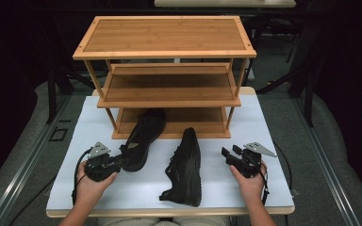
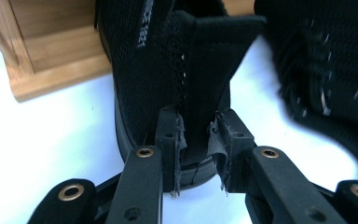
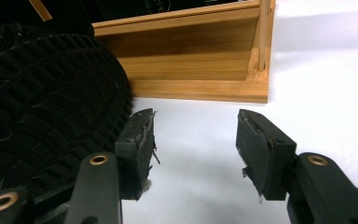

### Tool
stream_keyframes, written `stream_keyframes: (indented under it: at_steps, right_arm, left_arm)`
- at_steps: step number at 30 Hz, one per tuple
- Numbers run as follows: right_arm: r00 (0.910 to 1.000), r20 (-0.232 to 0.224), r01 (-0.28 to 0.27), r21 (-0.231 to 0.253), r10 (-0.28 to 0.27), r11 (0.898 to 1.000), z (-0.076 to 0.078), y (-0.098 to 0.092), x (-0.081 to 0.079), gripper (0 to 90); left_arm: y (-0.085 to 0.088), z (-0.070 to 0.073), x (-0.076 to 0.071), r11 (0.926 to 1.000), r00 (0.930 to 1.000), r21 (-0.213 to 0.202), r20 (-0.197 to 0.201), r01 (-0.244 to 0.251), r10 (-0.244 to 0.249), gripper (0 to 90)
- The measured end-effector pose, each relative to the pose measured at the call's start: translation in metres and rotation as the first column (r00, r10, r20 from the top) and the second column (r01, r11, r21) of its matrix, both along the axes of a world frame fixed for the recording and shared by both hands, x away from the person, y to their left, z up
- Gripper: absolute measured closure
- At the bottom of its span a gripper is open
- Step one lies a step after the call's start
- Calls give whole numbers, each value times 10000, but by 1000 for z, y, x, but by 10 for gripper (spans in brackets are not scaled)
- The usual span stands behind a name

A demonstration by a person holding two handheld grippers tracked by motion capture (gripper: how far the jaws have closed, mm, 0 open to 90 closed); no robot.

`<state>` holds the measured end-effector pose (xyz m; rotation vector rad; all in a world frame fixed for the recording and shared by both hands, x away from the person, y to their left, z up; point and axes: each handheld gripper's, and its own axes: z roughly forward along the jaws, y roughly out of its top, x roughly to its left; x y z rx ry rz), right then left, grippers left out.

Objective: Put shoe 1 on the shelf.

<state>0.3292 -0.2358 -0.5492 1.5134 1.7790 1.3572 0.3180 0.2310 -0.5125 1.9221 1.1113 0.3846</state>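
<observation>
Left tool (image 1: pixel 118 161) has its jaws closed on the heel of the left shoe (image 1: pixel 143 137); the left gripper view shows both pads (image 2: pixel 175 135) pressed on the heel tab, the stiffest part, so the shoe should lift without folding. That shoe lies left of the surface's middle, toe already poking onto the bottom tier of the wooden rack (image 1: pixel 169 123) at the far edge, so probably it is going in toe first. Right shoe (image 1: pixel 186 168) lies tipped on its side, mid-surface toward the near edge, its sole facing the right tool (image 1: pixel 229 155). That tool's jaws stand open, nothing between them, near the surface's right edge, likely waiting its turn.
</observation>
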Motion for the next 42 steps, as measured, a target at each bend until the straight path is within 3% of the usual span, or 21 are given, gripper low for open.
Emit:
stream_keyframes:
  at_steps: [7, 13, 24, 27, 33, 36, 39, 42]
  right_arm:
    - [9999, -115, 11, 30, -11, 10000, 1, -2, 0, 463]
    - [10000, -52, 22, 68, -21, 10000, 1, -2, 0, 463]
    - [10000, -21, -59, 164, 59, 9998, 0, -3, 0, 463]
    - [10000, -21, -75, 173, 76, 9998, 0, -3, 0, 463]
    - [10000, -17, -93, 161, 93, 9998, 0, -3, 0, 463]
    - [9999, -117, -85, 50, 86, 10000, 1, -3, -2, 460]
    - [10000, 75, -20, -27, 21, 10000, 1, -3, -4, 449]
    - [9999, -74, -108, -378, 105, 9992, 0, -1, -9, 445]
  left_arm:
    - [-16, 13, 24, 9985, 9992, -389, 94, -396, 400, 736]
    - [-41, 18, 45, 9967, 9967, -120, 141, -800, 801, 735]
    - [-79, 12, 81, 9884, 9891, -380, -11, -1469, 1470, 729]
    - [-81, 9, 88, 9882, 9894, -476, -43, -1455, 1455, 723]
    - [-84, 2, 97, 9885, 9957, -1196, -159, -929, 916, 692]
    - [-82, 2, 98, 9894, 9967, -1206, -190, -808, 791, 677]
    - [-78, 2, 95, 9892, 9977, -1304, -92, -671, 664, 627]
    - [-68, 2, 92, 9868, 9985, -1551, -331, -471, 425, 589]
